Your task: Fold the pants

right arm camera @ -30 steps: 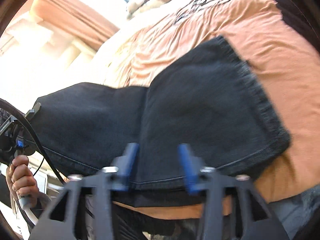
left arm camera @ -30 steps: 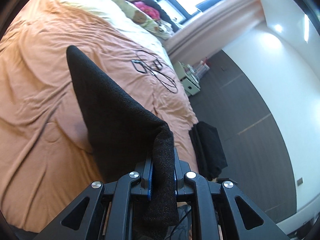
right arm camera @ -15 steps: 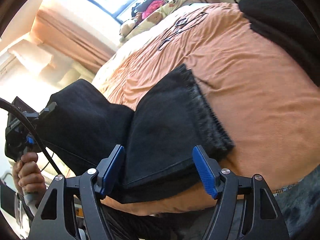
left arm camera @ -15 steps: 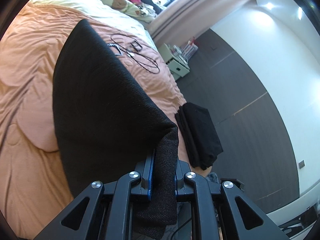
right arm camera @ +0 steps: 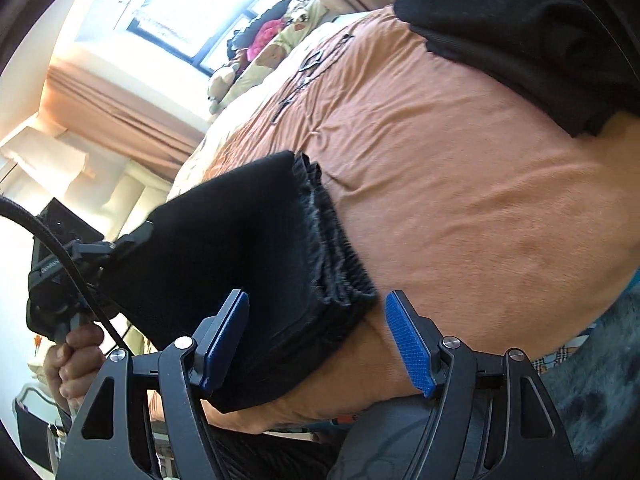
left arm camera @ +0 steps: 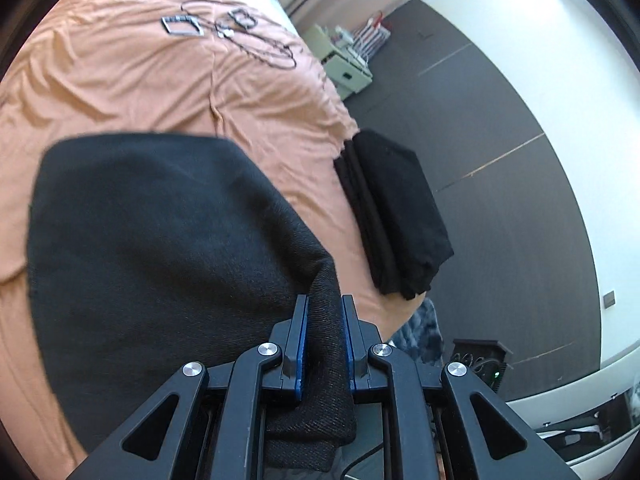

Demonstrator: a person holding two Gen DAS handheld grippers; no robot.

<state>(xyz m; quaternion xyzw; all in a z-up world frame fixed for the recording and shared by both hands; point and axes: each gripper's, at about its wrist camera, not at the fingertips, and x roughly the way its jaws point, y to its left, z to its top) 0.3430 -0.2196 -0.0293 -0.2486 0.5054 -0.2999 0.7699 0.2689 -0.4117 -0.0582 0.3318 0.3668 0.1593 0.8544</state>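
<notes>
Left wrist: pants (left arm camera: 152,248) between fingers (left arm camera: 298,336).

Pants (left arm camera: 160,248) on bed (left arm camera: 120,80), folded stack (left arm camera: 396,216) at edge.

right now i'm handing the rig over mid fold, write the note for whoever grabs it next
Left tongs: shut on a fold of the dark pants, holding that end up over the bed.
Right tongs: open, holding nothing; the frayed hems lie just ahead of them.
Pants: partly doubled over, the lower layers flat on the orange bedspread near the bed's edge.
Other folded black clothes sit at the bed's corner.
Done: legs stacked together, fold-over begun.
Left: lay the held end down, release, probably smooth and fold once more.
</notes>
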